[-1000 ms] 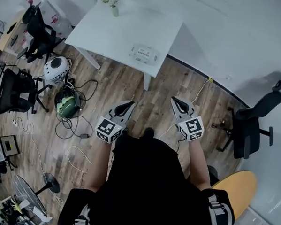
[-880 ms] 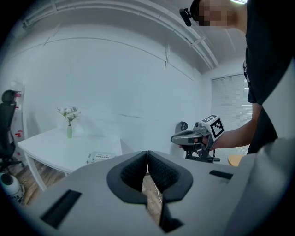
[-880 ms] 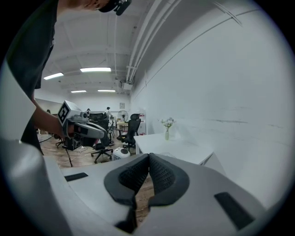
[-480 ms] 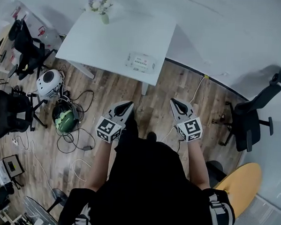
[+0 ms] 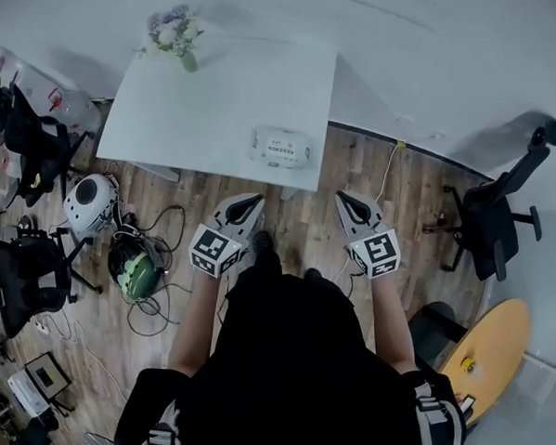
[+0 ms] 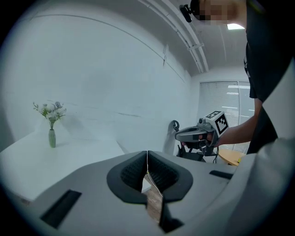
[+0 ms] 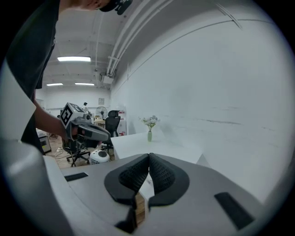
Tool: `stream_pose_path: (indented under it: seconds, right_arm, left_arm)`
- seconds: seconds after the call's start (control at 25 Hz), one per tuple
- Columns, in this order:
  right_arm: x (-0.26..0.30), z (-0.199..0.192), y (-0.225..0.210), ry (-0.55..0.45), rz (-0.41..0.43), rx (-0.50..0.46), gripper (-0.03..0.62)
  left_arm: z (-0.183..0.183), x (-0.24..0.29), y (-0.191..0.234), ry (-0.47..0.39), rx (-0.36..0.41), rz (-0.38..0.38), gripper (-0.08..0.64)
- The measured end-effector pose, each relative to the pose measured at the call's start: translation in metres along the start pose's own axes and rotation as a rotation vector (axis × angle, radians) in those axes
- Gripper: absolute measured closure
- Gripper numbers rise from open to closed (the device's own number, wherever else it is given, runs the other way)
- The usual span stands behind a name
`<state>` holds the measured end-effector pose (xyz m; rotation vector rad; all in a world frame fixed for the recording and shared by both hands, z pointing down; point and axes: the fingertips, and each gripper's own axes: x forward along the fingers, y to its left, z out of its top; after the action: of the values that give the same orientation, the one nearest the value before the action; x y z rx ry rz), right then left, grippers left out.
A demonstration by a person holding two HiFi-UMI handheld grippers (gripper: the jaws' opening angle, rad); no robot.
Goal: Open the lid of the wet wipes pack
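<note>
The wet wipes pack, white with a label on top, lies near the front edge of the white table in the head view, its lid down. My left gripper and right gripper hover over the wooden floor short of the table, both pointing toward it. Both are shut with nothing between the jaws. In the left gripper view the jaw tips meet; the right gripper shows beyond. In the right gripper view the tips meet too, hiding the pack.
A vase of flowers stands at the table's far left corner. Office chairs, helmets and cables litter the wooden floor. An orange round board sits at the right. A white wall runs behind the table.
The table and wipes pack have come closer and lower in the head view as the person walks toward them. Both grippers stay shut and held out front.
</note>
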<state>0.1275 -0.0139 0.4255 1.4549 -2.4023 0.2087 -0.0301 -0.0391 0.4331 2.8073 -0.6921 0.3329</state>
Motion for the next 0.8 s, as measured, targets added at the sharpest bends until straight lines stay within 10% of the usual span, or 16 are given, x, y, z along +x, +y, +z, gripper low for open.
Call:
stream_pose_path:
  seconds: [0.8]
  right_arm:
    - [0.088, 0.020, -0.005, 0.044, -0.092, -0.070, 0.575]
  left_arm:
    - [0.006, 0.011, 0.082, 0.040, 0.043, -0.149, 0.537]
